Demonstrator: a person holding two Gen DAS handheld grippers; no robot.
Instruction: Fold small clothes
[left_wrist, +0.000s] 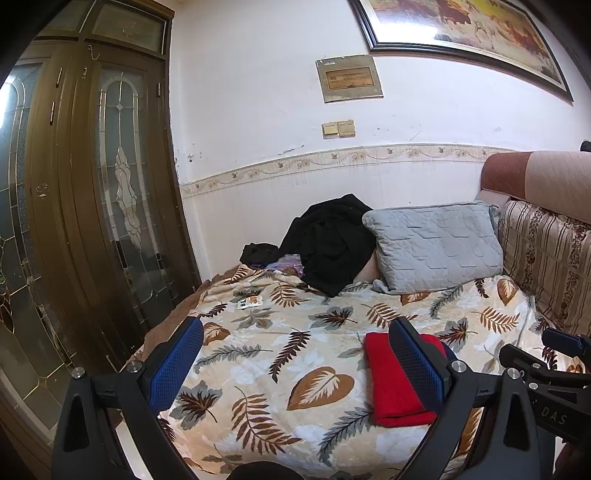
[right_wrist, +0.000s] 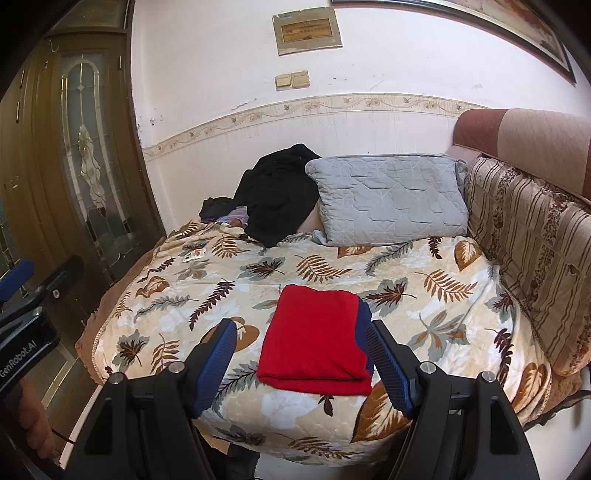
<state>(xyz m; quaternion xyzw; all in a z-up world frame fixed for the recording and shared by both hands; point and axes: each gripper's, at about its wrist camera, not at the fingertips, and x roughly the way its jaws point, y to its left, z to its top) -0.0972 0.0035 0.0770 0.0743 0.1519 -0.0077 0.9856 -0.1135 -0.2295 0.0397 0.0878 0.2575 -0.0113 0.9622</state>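
Observation:
A folded red garment (right_wrist: 314, 336) with a dark blue layer (right_wrist: 365, 314) showing along its right edge lies flat on the leaf-patterned blanket (right_wrist: 424, 314), close to the bed's near edge. My right gripper (right_wrist: 301, 326) hovers just in front of it, open, and its blue pads frame the fold without touching it. My left gripper (left_wrist: 295, 328) is open with nothing between its fingers and sits to the left of the red garment (left_wrist: 391, 384). Its right finger (left_wrist: 417, 362) hides part of the fold. Each view catches the other gripper at its side edge.
A heap of black clothes (right_wrist: 277, 195) and a grey quilted pillow (right_wrist: 391, 199) lie at the far end of the bed. A striped cushion (right_wrist: 532, 266) lines the right side. A wooden glass-panelled door (left_wrist: 92, 184) stands on the left. A small card (left_wrist: 251, 302) rests on the blanket.

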